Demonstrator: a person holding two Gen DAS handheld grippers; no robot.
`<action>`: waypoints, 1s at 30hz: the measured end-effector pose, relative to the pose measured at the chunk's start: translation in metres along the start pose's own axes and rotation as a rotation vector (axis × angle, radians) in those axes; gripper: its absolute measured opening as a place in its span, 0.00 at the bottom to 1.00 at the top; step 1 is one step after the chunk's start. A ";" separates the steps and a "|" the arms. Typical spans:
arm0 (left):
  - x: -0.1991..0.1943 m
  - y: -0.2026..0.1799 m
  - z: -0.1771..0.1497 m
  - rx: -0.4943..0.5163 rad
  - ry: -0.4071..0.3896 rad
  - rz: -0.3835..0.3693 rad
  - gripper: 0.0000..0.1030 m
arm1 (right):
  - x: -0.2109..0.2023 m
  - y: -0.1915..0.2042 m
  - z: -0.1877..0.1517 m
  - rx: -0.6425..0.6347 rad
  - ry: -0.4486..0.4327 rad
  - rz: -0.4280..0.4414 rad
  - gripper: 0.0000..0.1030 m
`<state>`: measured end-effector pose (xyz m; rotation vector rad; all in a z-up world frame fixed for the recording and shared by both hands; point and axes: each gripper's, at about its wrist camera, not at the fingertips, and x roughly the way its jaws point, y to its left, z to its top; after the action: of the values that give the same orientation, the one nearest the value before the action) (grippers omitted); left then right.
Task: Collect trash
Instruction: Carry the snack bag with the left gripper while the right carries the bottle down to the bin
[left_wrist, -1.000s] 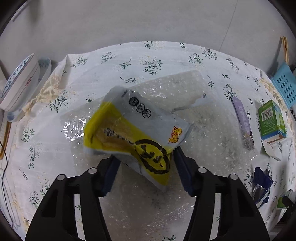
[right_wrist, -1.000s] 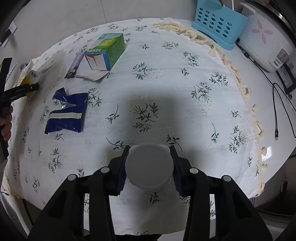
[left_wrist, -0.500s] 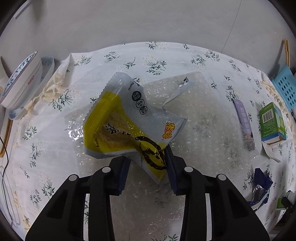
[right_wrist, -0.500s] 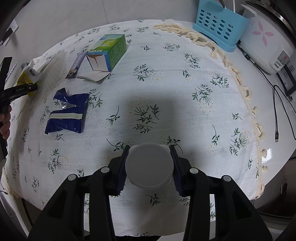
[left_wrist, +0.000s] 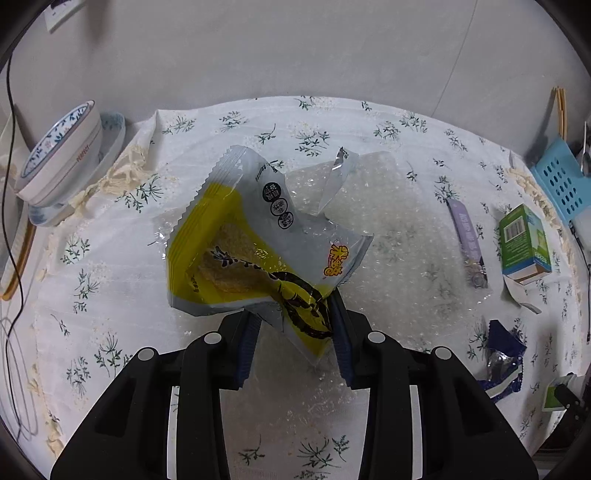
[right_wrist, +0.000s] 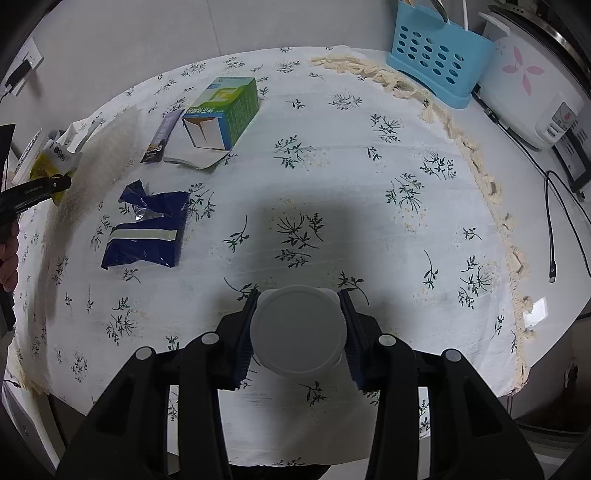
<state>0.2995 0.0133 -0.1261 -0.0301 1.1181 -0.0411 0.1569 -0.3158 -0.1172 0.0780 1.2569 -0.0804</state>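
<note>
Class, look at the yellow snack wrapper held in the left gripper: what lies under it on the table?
Under the yellow snack wrapper lies a clear bubble wrap sheet, spread over the flowered tablecloth. The part directly beneath the wrapper is covered, so anything there is hidden.

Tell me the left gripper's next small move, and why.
Probably lift a little higher. The left gripper has just closed on the yellow wrapper, pinching its lower corner, while the rest hangs low over the bubble wrap. Clearing that sheet first seems safest.
</note>
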 end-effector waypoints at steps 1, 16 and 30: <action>-0.004 0.000 -0.002 -0.005 -0.004 -0.003 0.34 | -0.001 0.000 0.000 -0.001 -0.004 0.001 0.38; -0.053 -0.017 -0.036 -0.042 -0.060 -0.045 0.34 | -0.033 0.005 -0.013 -0.043 -0.090 0.026 0.38; -0.093 -0.034 -0.086 -0.079 -0.055 -0.058 0.34 | -0.061 0.014 -0.033 -0.102 -0.119 0.056 0.38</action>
<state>0.1806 -0.0163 -0.0788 -0.1335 1.0633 -0.0477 0.1090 -0.2973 -0.0694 0.0199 1.1372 0.0266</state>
